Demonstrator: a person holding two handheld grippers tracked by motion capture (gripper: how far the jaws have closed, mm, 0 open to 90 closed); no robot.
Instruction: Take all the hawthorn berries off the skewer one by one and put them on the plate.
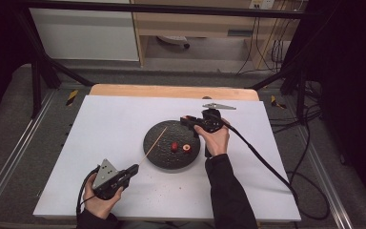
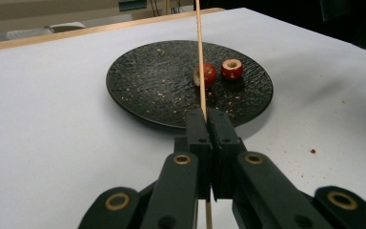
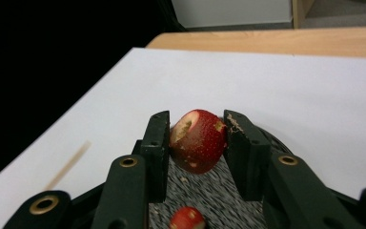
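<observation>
Work in hand: threading red hawthorn-like fruits onto a wooden skewer, judged from the grips.
Table (image 1: pixel 124 124): white top, filling the centre of the high view.
Plate (image 1: pixel 158 151): black, textured, at frame centre of the high view; crumbs lay scattered on it.
Right hand (image 1: pixel 216 140): entered from lower centre, forearm in a dark sleeve, wrist extended toward the plate's upper right rim.
Left hand (image 1: pixel 100 198): lower left of the high view, palm wrapped around the tool body.
Right gripper (image 3: pixel 195 138): jaws clamped on a cored red fruit (image 3: pixel 199 140), raised above the plate, hole facing frame left.
Left gripper (image 2: pixel 208 119): jaws pressed tight together on the skewer (image 2: pixel 200 57), pinched near its butt end.
Skewer position: shaft ran up and right over the plate's left half in the high view (image 1: pixel 153 142).
Loose fruits: two on the plate, one (image 1: pixel 174 146) beside the other (image 1: pixel 186 148), not touching.
Risk 1: misaligned hole and tip could split the fruit.
Risk 2: long unsupported shaft could flex or pivot in the jaws.
Risk 3: excess clamp force could crush the fruit.
</observation>
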